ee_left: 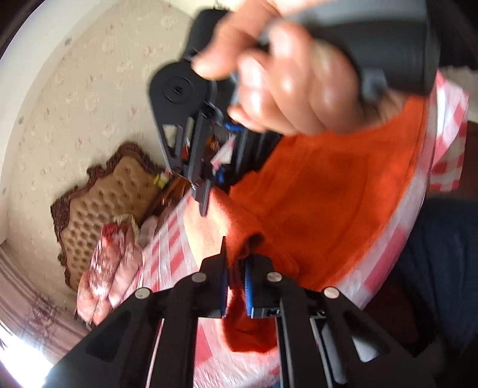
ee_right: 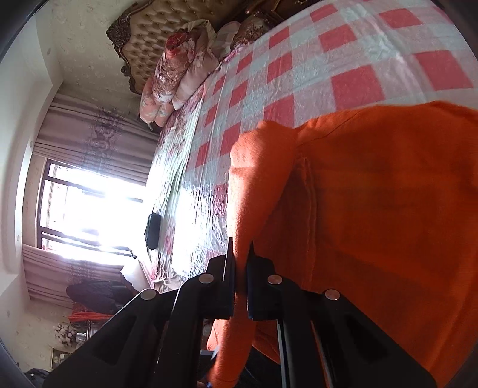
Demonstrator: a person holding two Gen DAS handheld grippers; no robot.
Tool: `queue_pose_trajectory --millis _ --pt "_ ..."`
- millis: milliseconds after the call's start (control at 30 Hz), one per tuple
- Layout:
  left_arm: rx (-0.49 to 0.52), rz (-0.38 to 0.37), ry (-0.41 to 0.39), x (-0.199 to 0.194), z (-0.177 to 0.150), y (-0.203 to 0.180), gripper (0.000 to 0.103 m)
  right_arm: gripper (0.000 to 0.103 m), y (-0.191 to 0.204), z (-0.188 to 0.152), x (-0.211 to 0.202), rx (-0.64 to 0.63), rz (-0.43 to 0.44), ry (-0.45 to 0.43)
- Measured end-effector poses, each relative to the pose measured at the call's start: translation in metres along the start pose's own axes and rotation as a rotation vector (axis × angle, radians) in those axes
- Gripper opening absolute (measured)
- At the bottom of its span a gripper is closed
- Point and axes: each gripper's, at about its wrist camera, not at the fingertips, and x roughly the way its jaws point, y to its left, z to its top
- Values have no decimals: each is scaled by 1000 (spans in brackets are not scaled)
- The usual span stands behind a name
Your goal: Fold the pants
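Note:
The orange pants [ee_left: 328,194] lie on a bed with a red and white checked cover [ee_left: 167,247]. My left gripper [ee_left: 237,256] is shut on an edge of the orange pants, lifted off the cover. In the left wrist view the right gripper [ee_left: 197,167] and the hand holding it hang above the pants. In the right wrist view my right gripper [ee_right: 240,253] is shut on a fold of the orange pants [ee_right: 373,209], which drape over the checked cover [ee_right: 343,74].
A tufted headboard [ee_right: 167,27] and floral pillows [ee_right: 173,68] stand at the bed's head. A black object [ee_right: 152,226] lies on the floral sheet near the bed's far side. A bright window [ee_right: 89,209] with curtains lies beyond. My dark-clothed body [ee_left: 448,253] is beside the bed.

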Motion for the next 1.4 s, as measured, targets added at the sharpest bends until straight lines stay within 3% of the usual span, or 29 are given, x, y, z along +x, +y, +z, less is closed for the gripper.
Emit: queue_pose_trajectory --millis 167,300,467,567,600,667,767,833,1067,1400 --pt "30 -83 -181 -26 62 -9 8 6 -9 -5 -85 -36 -12 -121" --pt "53 -204 -296 -32 108 -49 8 6 -42 -20 -168 -42 -108 -220" --pt "97 -313 -299 -13 140 -118 8 6 -122 -38 -208 57 -241 -241" --pt "134 -313 -267 -3 143 -152 8 8 -167 -43 -199 105 -257 -212" --pt "143 -307 -259 -1 142 -158 8 19 -180 -43 -194 132 -264 -195" --pt "159 -287 -256 -1 143 -169 8 19 -190 -46 -187 130 -257 -182" --pt "187 -263 -253 -2 143 -183 8 19 -193 -43 -186 108 -221 -199" --pt "190 -240 -258 -4 147 -184 8 5 -190 -38 -187 86 -237 -212" --pt "182 -223 -307 -13 184 -183 8 5 -158 -28 -225 -16 -287 -272" --pt "207 -240 -349 -8 228 -209 8 5 -172 -32 -271 -24 -341 -330"
